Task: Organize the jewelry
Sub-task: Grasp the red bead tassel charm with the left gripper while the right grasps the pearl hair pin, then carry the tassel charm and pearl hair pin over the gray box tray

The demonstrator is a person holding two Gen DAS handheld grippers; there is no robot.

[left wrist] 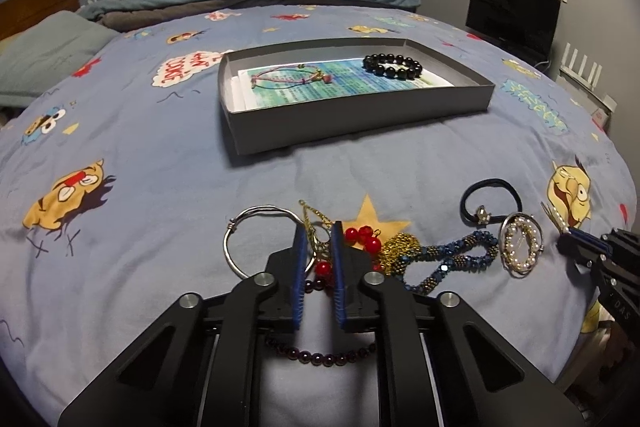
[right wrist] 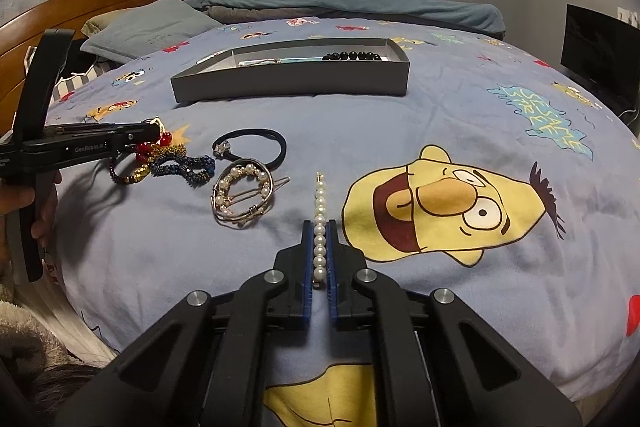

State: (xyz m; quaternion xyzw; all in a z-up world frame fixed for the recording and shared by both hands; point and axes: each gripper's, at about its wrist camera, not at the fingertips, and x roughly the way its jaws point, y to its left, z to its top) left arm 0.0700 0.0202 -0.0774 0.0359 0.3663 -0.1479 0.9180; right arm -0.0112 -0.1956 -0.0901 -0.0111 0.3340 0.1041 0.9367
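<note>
On the cartoon-print bedspread (left wrist: 160,155), we are mid-way through sorting: two bracelets already lie in the grey cardboard tray (left wrist: 352,115), a thin pink cord bracelet (left wrist: 288,75) and a glossy black bead bracelet (left wrist: 394,65), while the rest waits in a row nearer us. Starting at the left, a plain silver wire bangle (left wrist: 240,239) lies flat. Beside it our left gripper (left wrist: 319,247) has its blue-padded jaws a little apart around a gold chain piece with red beads (left wrist: 366,237); we cannot tell whether they bite yet. Further right come a knobbly blue-and-gold beaded rope (left wrist: 452,259), a dark elastic hair tie (right wrist: 256,147) with a small crystal charm, and a round pearl-studded hair clip (right wrist: 242,197). Furthest right, our right gripper (right wrist: 319,251) sits nearly closed along a straight pearl hair pin (right wrist: 319,223), seemingly pinching it. Next, we judge, both pieces need a firm grip, a lift clear of the soft fabric, then carrying forward to the tray.
</note>
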